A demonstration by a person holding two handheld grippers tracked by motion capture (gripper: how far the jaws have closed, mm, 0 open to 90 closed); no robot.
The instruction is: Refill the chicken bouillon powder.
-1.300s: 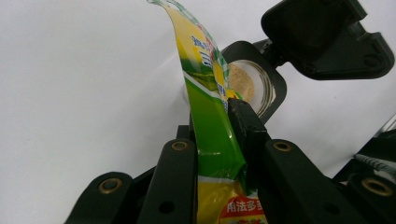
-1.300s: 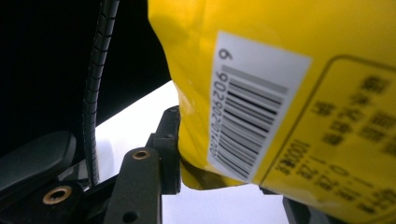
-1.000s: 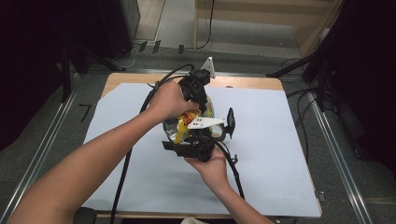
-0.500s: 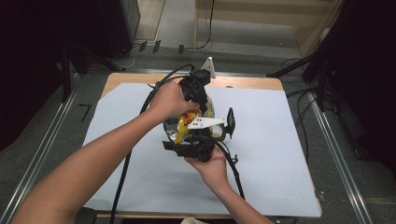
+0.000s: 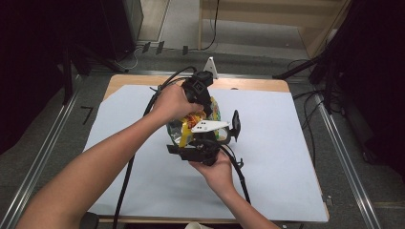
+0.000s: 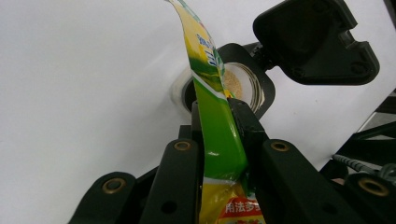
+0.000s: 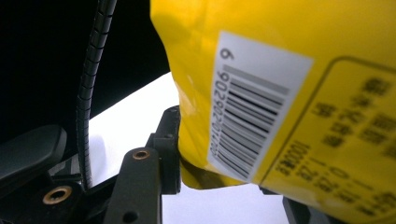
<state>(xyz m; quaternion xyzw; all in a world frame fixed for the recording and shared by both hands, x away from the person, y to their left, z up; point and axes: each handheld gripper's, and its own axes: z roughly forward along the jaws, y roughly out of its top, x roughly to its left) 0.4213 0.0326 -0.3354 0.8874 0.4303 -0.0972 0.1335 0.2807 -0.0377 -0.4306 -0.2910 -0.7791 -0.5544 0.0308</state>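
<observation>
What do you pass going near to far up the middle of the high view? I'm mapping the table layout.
Person's right hand → right gripper → yellow-green crinkled plastic packet → left gripper → small white triangular marker at the table's far edge.

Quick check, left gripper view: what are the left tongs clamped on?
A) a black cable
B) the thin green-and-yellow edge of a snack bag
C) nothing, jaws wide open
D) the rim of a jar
B: in the left gripper view the left tongs have both black jaws pressed flat against the thin green-and-yellow edge of the snack bag, which rises up between them.
</observation>
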